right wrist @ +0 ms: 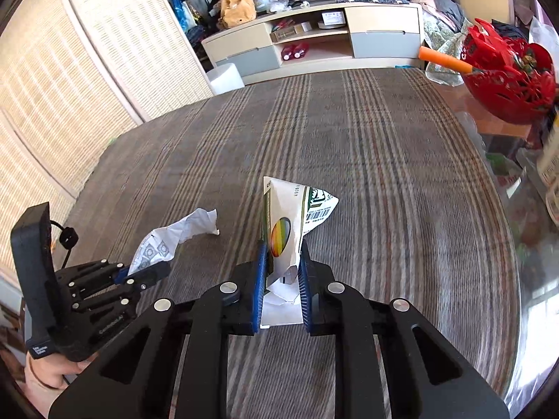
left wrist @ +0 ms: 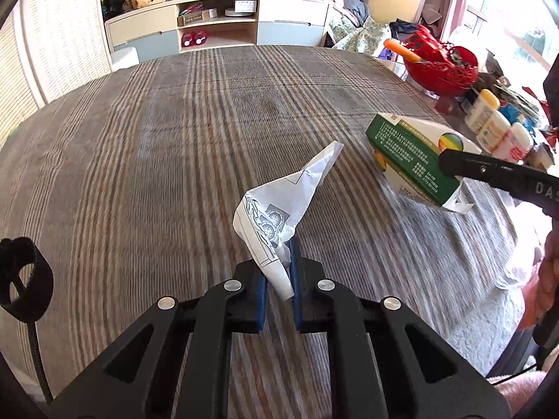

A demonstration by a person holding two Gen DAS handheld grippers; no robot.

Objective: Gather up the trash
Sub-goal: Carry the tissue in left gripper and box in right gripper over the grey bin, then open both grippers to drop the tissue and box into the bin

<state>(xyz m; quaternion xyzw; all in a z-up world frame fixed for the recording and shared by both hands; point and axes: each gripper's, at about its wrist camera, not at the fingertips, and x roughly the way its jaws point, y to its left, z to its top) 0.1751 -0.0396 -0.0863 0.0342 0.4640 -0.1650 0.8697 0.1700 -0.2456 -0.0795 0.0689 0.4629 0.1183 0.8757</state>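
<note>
— Left gripper point(left wrist: 279, 272), contents?
— Crumpled paper point(left wrist: 279, 209), pinched between blue pads point(left wrist: 295, 269), raised over striped tablecloth point(left wrist: 174, 139).
— Right gripper point(right wrist: 281, 279)?
— Clamped on green-and-white carton point(right wrist: 286, 223), also lifted above cloth.
— Background?
— Red basket point(right wrist: 506, 76) at table's far right; bottles point(left wrist: 496, 125) beside it.

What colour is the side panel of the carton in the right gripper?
Green with white print on the carton; clearest in the left wrist view.

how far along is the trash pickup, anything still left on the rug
Both pieces are picked up: the left gripper is shut on the crumpled paper, and the right gripper is shut on the green carton. The striped rug shows no other litter in view. Left: dropping both in a bin, none visible here.
</note>
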